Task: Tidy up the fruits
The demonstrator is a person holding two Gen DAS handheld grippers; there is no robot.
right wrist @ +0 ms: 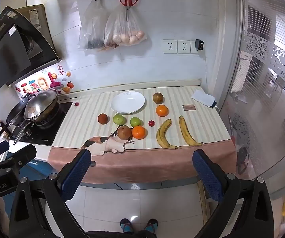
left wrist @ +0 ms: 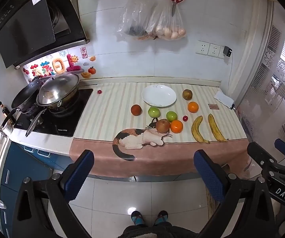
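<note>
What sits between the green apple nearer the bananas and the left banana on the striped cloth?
A small red cherry-like fruit lies between the right-hand green apple and the left yellow banana, touching neither. Both wrist views show it; around it the striped cloth is bare.

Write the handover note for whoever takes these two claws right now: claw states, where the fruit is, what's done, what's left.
Left claw: open, holding nothing, short of the counter edge.
Right claw: open, holding nothing, beside the left one.
White plate: bare, at the back of the striped cloth.
Fruit, all on the cloth: two bananas front right; two green apples and an orange before the plate; a second orange right of the plate; three brownish round fruits and a small red one scattered among them.
Done: nothing visibly grouped.
Left: all the sorting.
</note>
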